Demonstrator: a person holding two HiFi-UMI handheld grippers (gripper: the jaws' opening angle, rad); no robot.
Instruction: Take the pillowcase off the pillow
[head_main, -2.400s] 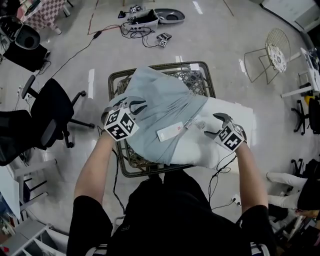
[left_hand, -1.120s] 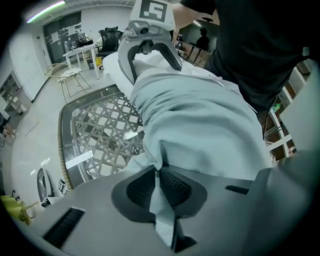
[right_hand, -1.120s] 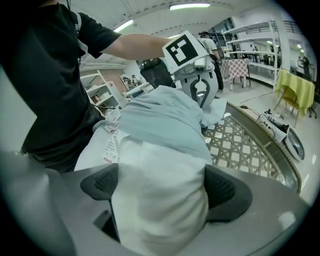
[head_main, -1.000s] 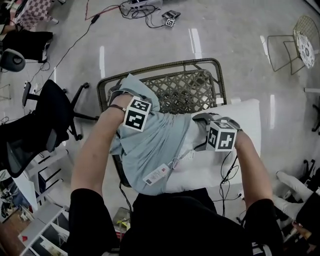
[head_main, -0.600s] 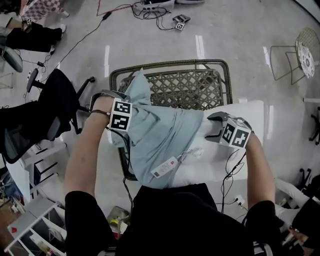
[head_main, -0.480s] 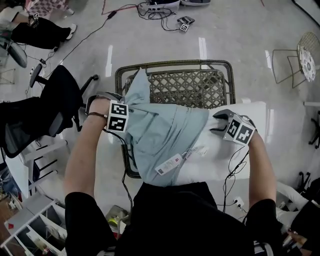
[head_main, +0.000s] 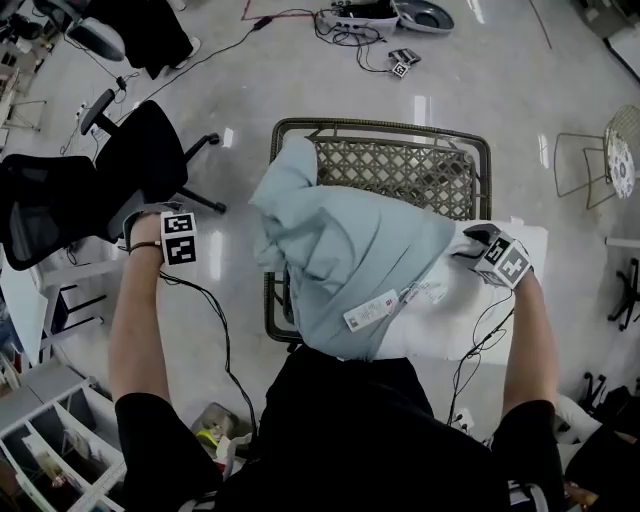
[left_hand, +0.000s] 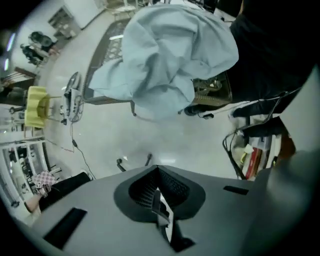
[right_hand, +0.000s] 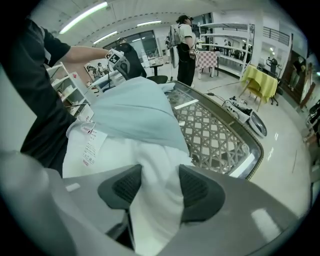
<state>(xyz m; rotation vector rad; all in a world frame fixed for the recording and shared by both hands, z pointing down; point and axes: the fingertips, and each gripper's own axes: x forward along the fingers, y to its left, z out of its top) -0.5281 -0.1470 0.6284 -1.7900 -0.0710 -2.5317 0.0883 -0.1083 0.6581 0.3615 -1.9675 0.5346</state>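
A light blue pillowcase lies bunched over the left part of a white pillow on a wicker chair. A white tag hangs at the pillowcase's open edge. My left gripper is far to the left over the floor, shut with nothing in it. In the left gripper view its pads meet and the pillowcase is well away. My right gripper is at the pillow's bare right end. Its jaws have just closed, and they pinch a fold of the white pillow.
A black office chair stands left of the wicker chair. Cables and devices lie on the floor behind it. A wire chair is at the right, white shelves at the lower left. A person stands further off.
My left gripper has left the pillowcase's left edge and swung far left over the floor. The pillowcase has slumped into a bunch. My right gripper has shifted slightly right and closed on the pillow.
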